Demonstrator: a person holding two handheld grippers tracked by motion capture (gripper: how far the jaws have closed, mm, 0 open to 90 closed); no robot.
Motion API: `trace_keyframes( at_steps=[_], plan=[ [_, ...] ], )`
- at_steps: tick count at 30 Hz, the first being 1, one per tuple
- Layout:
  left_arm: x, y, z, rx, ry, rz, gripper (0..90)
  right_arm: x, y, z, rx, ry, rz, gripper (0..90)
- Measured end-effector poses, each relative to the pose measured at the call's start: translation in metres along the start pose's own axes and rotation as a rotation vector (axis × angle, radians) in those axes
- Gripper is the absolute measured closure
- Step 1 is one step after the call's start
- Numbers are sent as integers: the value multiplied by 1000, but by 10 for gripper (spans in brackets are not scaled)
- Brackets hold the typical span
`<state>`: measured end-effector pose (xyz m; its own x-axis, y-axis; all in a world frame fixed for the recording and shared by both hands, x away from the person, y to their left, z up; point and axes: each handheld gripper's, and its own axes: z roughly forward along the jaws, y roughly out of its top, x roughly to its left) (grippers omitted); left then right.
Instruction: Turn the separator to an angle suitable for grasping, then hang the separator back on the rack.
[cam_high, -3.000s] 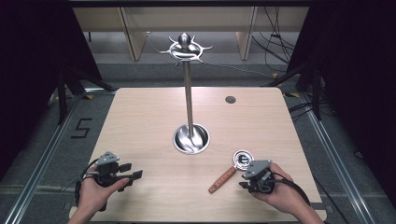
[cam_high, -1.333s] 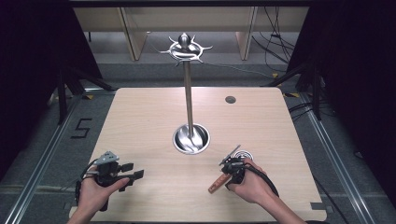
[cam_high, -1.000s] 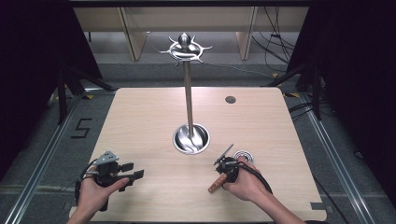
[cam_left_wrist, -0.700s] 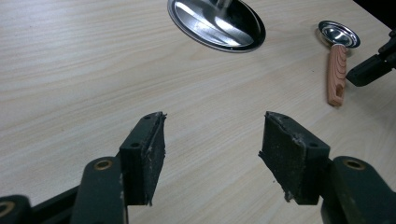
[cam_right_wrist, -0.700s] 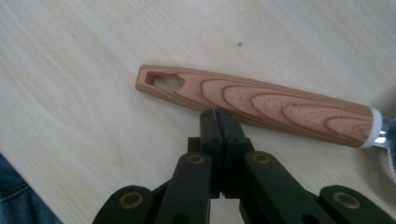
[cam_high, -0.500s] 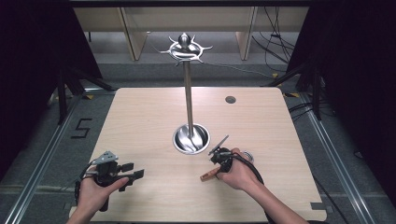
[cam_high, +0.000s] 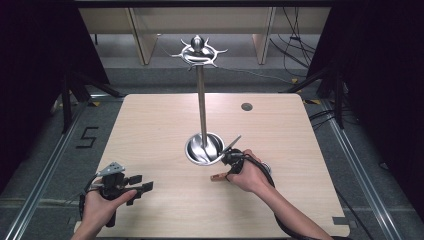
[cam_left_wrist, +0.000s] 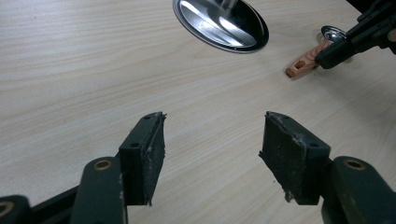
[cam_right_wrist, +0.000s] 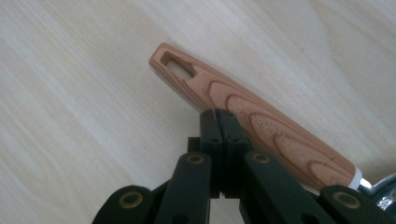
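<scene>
A utensil with a wooden handle (cam_high: 218, 176) and a round metal head (cam_left_wrist: 332, 33) lies flat on the table, right of the stand's base. My right gripper (cam_high: 229, 167) is shut, jaws pressed together with nothing between them. Its tips rest against the middle of the wooden handle (cam_right_wrist: 243, 105), whose slotted end points away. In the left gripper view the right gripper (cam_left_wrist: 337, 50) touches the handle (cam_left_wrist: 302, 66). My left gripper (cam_high: 142, 187) is held open near the table's front left, and bare wood shows between its pads (cam_left_wrist: 154, 154).
A metal stand rises from a shiny round base (cam_high: 204, 148) at the table's middle, with a ring of hooks (cam_high: 198, 51) on top. A small dark disc (cam_high: 246, 106) lies at the back right. The table's front edge runs close under both hands.
My right gripper has swung left from beside the utensil's head to its handle, and the handle's end has shifted a little left and away. The left gripper has stayed put.
</scene>
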<state>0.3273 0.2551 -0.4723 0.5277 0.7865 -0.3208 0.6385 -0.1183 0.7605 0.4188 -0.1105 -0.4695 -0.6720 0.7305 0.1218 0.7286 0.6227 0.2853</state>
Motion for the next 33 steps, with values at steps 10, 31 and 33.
trace_keyframes(
  at_steps=[10,31,33],
  plan=[
    [-1,0,1,5,-4,4,384,-11,3,-10,-80,-1,-19,862],
    [-1,0,3,8,-4,-2,382,-29,-9,-42,36,-75,-475,528],
    [-1,1,4,14,-4,5,382,-30,-9,-41,50,-74,-527,525]
  ],
)
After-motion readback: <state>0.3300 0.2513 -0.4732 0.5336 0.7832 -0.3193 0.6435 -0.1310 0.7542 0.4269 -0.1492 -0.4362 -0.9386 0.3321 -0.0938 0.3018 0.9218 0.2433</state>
